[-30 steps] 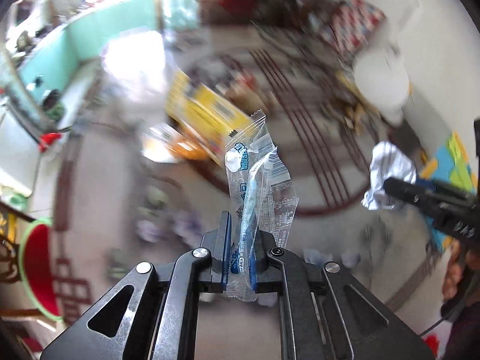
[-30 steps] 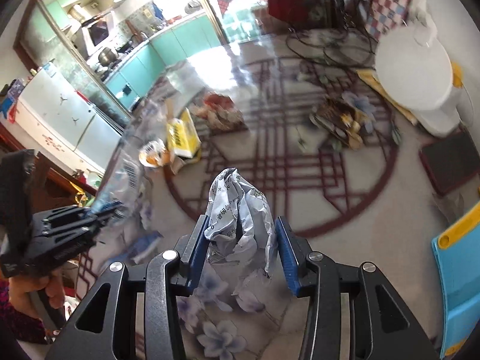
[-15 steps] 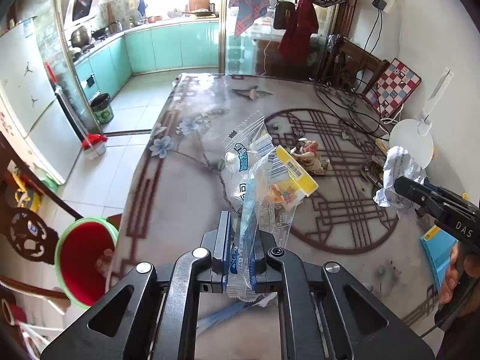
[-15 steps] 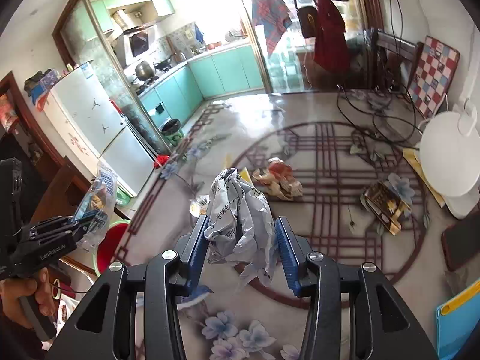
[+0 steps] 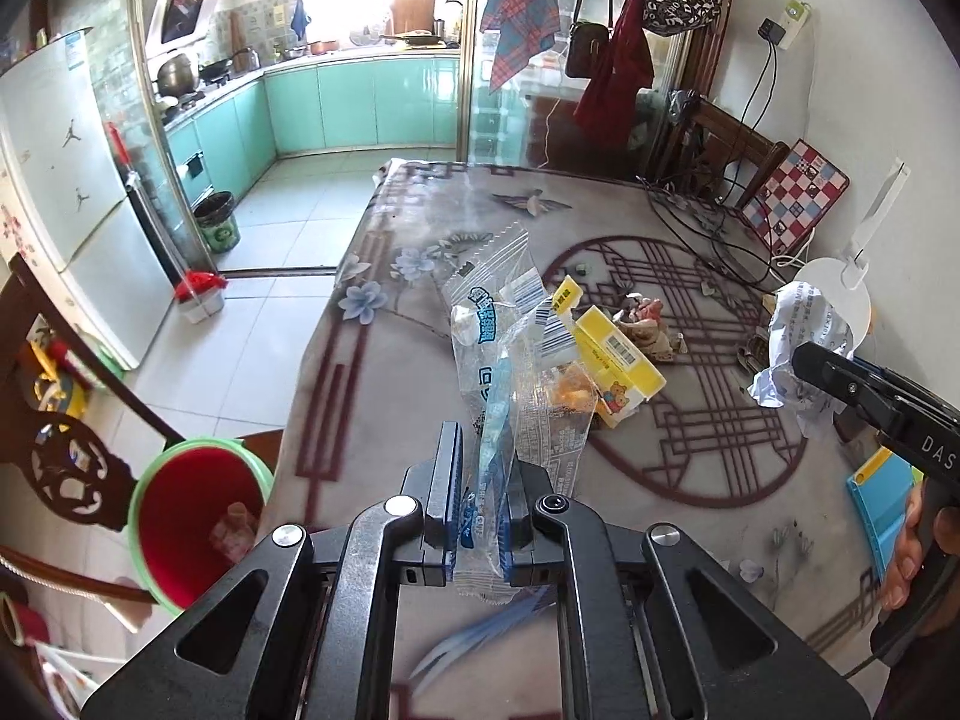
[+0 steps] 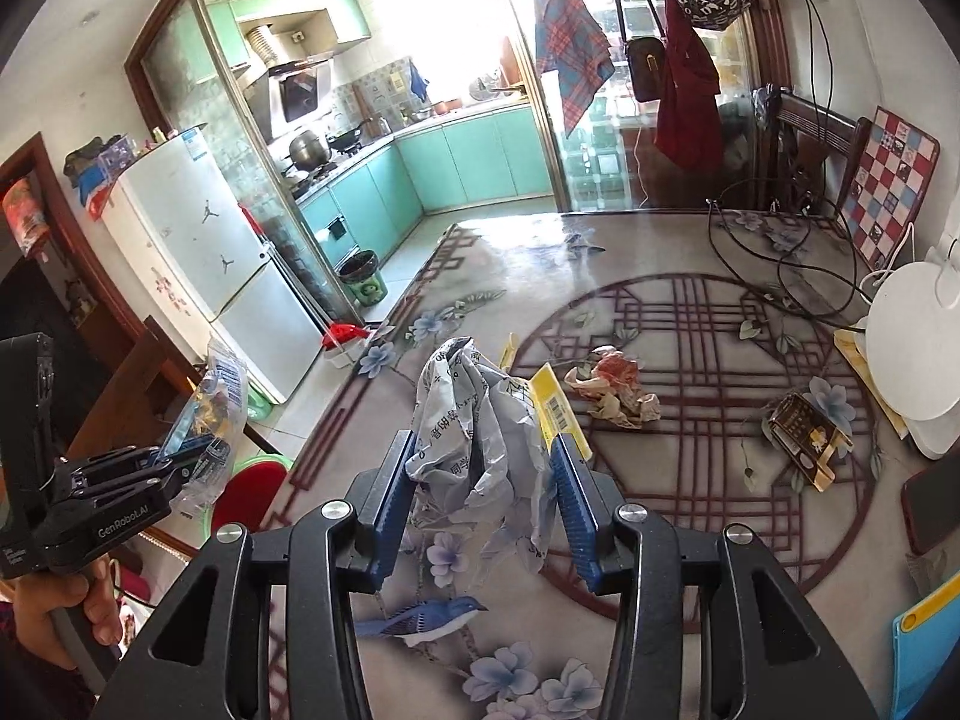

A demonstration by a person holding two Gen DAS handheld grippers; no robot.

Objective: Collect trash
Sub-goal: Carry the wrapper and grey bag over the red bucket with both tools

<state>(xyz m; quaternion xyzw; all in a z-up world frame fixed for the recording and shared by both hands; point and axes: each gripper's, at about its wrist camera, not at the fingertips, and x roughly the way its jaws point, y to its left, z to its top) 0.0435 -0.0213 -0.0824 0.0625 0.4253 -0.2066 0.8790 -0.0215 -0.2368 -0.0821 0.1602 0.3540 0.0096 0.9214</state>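
My left gripper (image 5: 478, 510) is shut on a clear plastic wrapper (image 5: 504, 360) with blue print, held upright above the table's left edge. It also shows in the right wrist view (image 6: 210, 414). My right gripper (image 6: 483, 498) is shut on a crumpled grey-white paper wrapper (image 6: 474, 426), which also shows in the left wrist view (image 5: 801, 336). A red bin with a green rim (image 5: 192, 516) stands on the floor left of the table, with some trash inside. A yellow box (image 5: 618, 360) and crumpled reddish scraps (image 6: 612, 390) lie on the table.
The table (image 6: 690, 348) has a patterned cloth under glass. On it are black cables (image 6: 780, 264), a white lamp base (image 6: 912, 348), a brown packet (image 6: 807, 438), a dark phone (image 6: 936, 504) and a blue board (image 6: 924, 648). A dark wooden chair (image 5: 66, 468) stands by the bin.
Both views have swung up from looking down at the table to looking across it toward the kitchen. The red bin has come further into the left view. Both grippers still hold their wrappers.
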